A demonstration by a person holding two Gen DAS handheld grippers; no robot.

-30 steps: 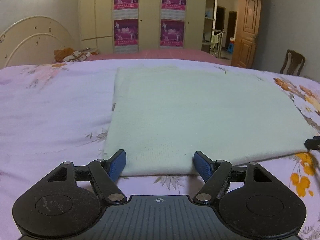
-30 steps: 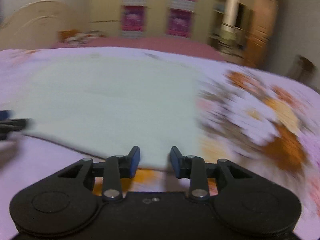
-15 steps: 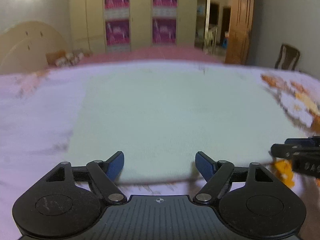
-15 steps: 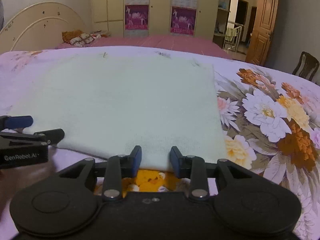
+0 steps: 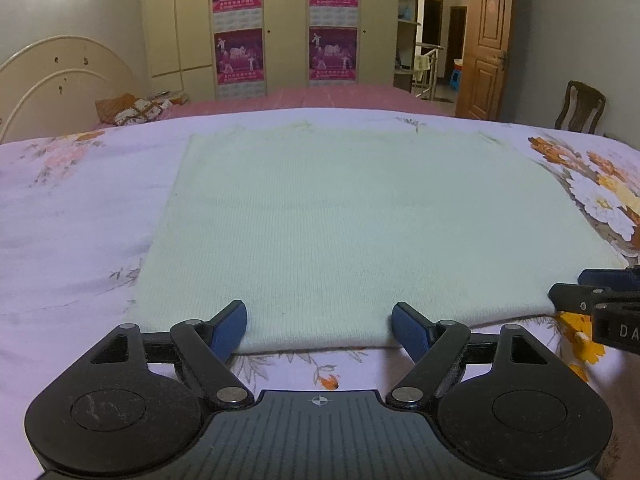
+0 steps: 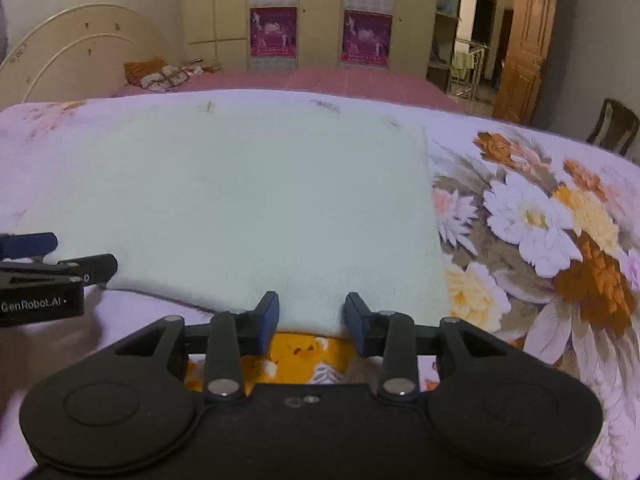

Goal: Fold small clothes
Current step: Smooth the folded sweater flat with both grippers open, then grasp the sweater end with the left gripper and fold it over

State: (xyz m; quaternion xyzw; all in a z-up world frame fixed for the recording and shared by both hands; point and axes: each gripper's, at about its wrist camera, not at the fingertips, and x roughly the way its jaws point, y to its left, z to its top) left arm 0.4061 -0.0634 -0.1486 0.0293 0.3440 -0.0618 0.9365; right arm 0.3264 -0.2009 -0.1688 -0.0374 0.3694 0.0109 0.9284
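My bed [image 5: 72,208] fills both views under its floral sheet, and the pale knit cloth [image 5: 352,232] lies flat on it, folded into a rectangle, its near edge right in front of me. The left view was smeared half a second ago and is sharp now, and the cloth's left edge shows again as it did a second back.

My left gripper [image 5: 319,330] sits at the cloth's near edge toward its left corner, jaws wide apart, the blue pads [image 5: 229,326] either side of the hem, holding nothing. My right gripper [image 6: 311,318] is at the near edge by the cloth's right corner, jaws parted less widely, as before, also holding nothing.

In the right view my left gripper's side reads "GenRobot.AI". In the left view the right gripper [image 5: 600,292] shows only "DA". The purple posters [image 5: 238,20] behind the bed carry writing too small to read.
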